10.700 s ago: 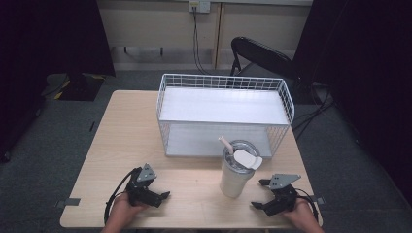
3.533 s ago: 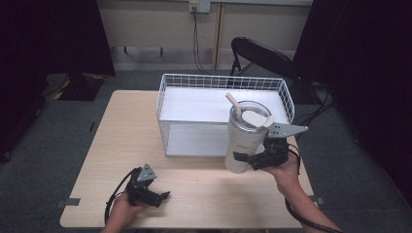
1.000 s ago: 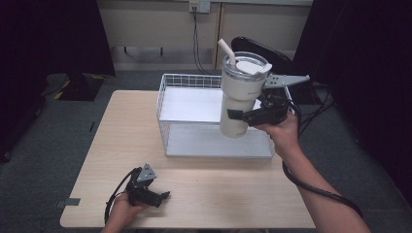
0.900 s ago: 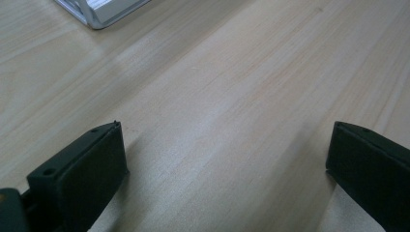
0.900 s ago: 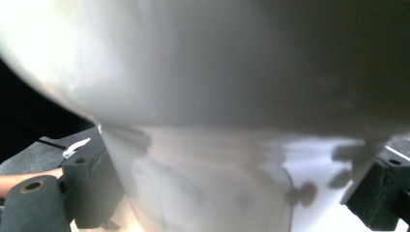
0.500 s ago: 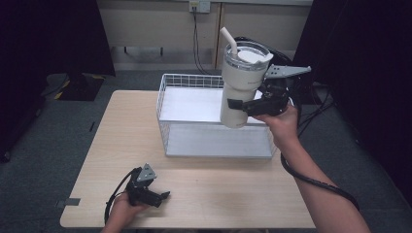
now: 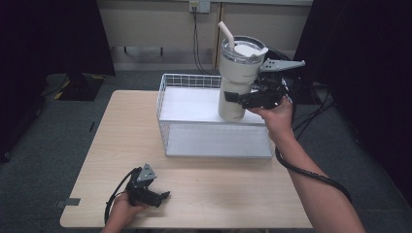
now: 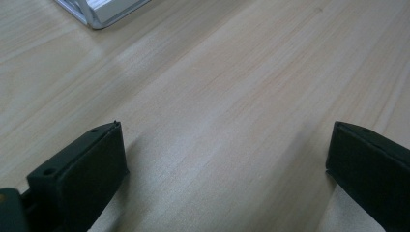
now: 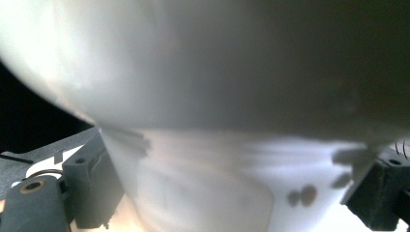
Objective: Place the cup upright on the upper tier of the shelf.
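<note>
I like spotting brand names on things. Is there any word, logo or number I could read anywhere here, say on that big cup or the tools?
None can be read.
Cup: plain cream side, no print visible; up close in the right gripper view it is a blur.
Right gripper and left gripper: no legible marking.
Wire basket and table: no text.
Wall socket: too small to tell.

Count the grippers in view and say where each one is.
2. The left gripper rests open on the table near its front edge; the right gripper holds the tumbler above the wire basket.
</note>
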`<state>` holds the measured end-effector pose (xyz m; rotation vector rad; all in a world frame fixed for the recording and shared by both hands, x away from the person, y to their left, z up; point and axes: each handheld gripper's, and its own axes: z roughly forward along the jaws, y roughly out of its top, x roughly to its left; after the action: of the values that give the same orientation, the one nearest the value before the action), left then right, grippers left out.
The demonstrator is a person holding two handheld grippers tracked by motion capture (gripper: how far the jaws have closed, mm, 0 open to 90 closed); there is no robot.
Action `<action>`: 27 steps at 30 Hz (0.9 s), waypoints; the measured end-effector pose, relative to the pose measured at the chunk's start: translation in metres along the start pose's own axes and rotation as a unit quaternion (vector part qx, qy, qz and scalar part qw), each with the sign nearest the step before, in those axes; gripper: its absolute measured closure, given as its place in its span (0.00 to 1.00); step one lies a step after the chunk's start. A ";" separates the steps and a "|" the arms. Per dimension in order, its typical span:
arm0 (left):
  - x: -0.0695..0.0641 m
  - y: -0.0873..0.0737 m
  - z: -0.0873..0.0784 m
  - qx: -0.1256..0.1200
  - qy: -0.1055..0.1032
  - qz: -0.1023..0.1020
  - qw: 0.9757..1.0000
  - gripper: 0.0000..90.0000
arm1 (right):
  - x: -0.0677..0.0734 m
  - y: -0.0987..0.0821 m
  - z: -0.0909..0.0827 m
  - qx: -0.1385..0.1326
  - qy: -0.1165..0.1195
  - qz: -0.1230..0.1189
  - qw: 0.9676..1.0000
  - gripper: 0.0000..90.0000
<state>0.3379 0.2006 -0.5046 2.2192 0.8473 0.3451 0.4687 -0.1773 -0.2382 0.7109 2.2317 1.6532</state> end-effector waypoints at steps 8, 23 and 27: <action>0.000 0.000 0.000 0.000 0.000 0.000 1.000 0.00 | -0.006 0.001 0.009 0.006 -0.012 -0.001 1.000 0.12; 0.000 0.000 0.000 0.000 0.000 0.000 1.000 0.00 | -0.021 -0.002 0.019 0.002 -0.039 0.007 0.999 0.12; 0.000 0.000 0.000 0.000 0.000 0.000 1.000 0.00 | -0.026 -0.003 0.022 0.000 -0.052 0.012 0.999 0.12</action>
<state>0.3379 0.2005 -0.5046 2.2188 0.8480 0.3451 0.5008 -0.1745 -0.2498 0.8084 2.1600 1.5883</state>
